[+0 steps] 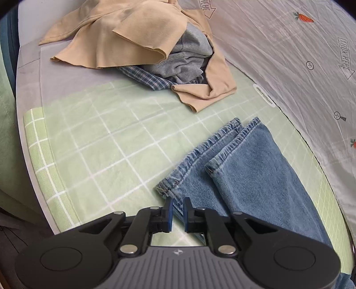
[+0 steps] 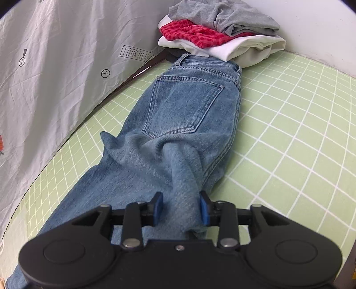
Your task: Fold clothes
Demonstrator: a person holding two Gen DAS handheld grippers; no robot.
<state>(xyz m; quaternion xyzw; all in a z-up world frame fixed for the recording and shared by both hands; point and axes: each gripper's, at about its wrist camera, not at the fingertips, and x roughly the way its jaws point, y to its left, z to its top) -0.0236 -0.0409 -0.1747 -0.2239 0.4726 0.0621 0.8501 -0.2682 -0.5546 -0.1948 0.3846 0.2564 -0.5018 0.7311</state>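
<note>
A pair of blue jeans (image 1: 255,169) lies lengthwise on the green checked bed sheet (image 1: 100,142), legs laid one on the other. In the left wrist view my left gripper (image 1: 178,211) hovers at the hem end, its blue pads a little apart, and nothing is pinched between them. The right wrist view shows the jeans (image 2: 189,106) seat side up, with a back pocket and the waistband far off. My right gripper (image 2: 181,209) stands open around a raised ridge of denim that slackly fills the gap between the pads.
A heap of unfolded clothes sits at the far end: a tan garment (image 1: 124,33), a grey one (image 1: 189,57), a blue plaid one (image 1: 144,75). A folded stack, grey (image 2: 222,15), red (image 2: 193,33), white (image 2: 244,49), lies past the waistband. A printed grey cloth (image 2: 55,66) borders the bed.
</note>
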